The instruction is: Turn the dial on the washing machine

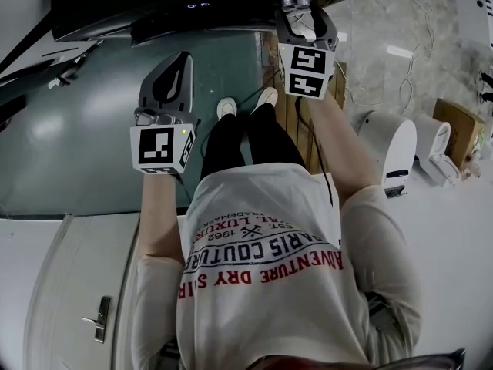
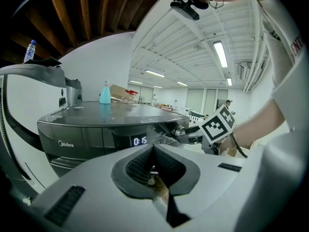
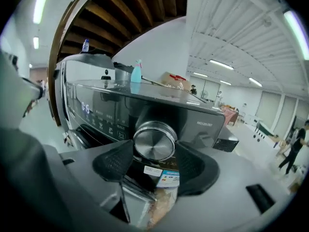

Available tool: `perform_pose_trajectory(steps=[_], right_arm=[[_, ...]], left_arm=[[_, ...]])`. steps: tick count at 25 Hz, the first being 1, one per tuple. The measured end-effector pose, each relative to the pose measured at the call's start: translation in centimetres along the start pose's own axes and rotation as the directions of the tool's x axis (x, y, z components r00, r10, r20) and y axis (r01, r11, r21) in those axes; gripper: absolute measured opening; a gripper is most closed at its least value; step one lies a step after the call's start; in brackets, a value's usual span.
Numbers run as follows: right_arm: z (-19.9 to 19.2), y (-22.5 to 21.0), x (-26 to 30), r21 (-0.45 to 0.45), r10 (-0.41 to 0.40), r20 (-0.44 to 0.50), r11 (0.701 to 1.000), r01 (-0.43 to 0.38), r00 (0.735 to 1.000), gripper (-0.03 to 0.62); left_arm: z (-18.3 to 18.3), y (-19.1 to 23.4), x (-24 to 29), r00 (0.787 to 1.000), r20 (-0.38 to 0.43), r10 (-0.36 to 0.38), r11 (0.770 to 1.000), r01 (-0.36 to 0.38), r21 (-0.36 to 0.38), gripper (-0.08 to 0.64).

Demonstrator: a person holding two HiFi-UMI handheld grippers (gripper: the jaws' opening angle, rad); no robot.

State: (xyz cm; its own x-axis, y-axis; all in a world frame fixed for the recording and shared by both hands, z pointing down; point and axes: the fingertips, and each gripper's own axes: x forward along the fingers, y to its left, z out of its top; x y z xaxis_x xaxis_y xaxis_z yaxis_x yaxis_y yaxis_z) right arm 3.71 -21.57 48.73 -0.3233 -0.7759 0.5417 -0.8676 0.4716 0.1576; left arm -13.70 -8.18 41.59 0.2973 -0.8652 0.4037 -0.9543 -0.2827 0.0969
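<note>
Round, chrome-rimmed, brushed-metal dial [image 3: 154, 140] — proud of the front panel of the dark, glossy washing machine [image 3: 198, 116]

The head view looks steeply down from above the person, with the washing machine [image 1: 200, 6] at its top edge. The left gripper view faces the machine's front from a little way off. The right gripper view sits close before its dial [image 3: 154, 140]. Both share the machine's front and top.

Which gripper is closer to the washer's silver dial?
Right. The right gripper has open jaws flanking the dial; the left gripper, shut, sits well back to its left.
</note>
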Motion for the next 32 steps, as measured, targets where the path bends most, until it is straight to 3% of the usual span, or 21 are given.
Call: perform_pose_trajectory(steps=[3,7,14,17,20,22,24,27,32], right_arm=[[-0.3,-0.5,-0.1,0.152,0.059,0.009,0.987,-0.059,0.998,0.288],[-0.4,-0.7,-0.1,0.324,0.121,0.046,0.937,-0.129,0.992,0.288],[-0.3,-0.7,-0.1,0.337,0.131,0.075,0.930,-0.148,0.989,0.288],[0.3,-0.7,-0.8,0.237,0.081,0.116,0.966,-0.107,0.990,0.293],[1.0,-0.3,-1.5,0.014,0.027,0.137,0.999,-0.029,0.990,0.302],[1.2,0.0,-1.6,-0.130,0.004,0.142,0.991,0.014,0.990,0.302],[0.9,0.3,-1.4,-0.219,-0.006,0.142,0.975,0.038,0.990,0.302],[0.5,0.6,-0.7,-0.226,0.007,0.128,0.974,0.023,0.992,0.302],[0.5,0.4,-0.3,-0.265,-0.040,0.113,0.962,0.069,0.993,0.287]], left_arm=[[0.0,-0.2,-0.2,1.000,-0.001,-0.002,1.000,0.002,0.009,0.015],[-0.1,-0.2,-0.3,1.000,-0.007,-0.001,1.000,0.001,0.011,0.015],[-0.6,-0.4,-0.3,1.000,-0.017,-0.005,1.000,0.005,0.014,0.015],[-0.6,-0.4,-0.4,1.000,-0.018,-0.007,1.000,0.008,0.016,0.015],[-0.6,-0.4,-0.4,1.000,-0.014,-0.011,1.000,0.012,0.018,0.015],[-0.5,-0.5,-0.4,1.000,-0.012,-0.013,1.000,0.014,0.019,0.015],[-0.5,-0.6,-0.4,1.000,-0.013,-0.014,1.000,0.014,0.021,0.015],[-0.9,-0.7,-0.5,1.000,-0.021,-0.014,1.000,0.014,0.017,0.015],[-1.6,-1.1,-0.8,0.999,-0.036,-0.016,1.000,0.016,0.011,0.015]])
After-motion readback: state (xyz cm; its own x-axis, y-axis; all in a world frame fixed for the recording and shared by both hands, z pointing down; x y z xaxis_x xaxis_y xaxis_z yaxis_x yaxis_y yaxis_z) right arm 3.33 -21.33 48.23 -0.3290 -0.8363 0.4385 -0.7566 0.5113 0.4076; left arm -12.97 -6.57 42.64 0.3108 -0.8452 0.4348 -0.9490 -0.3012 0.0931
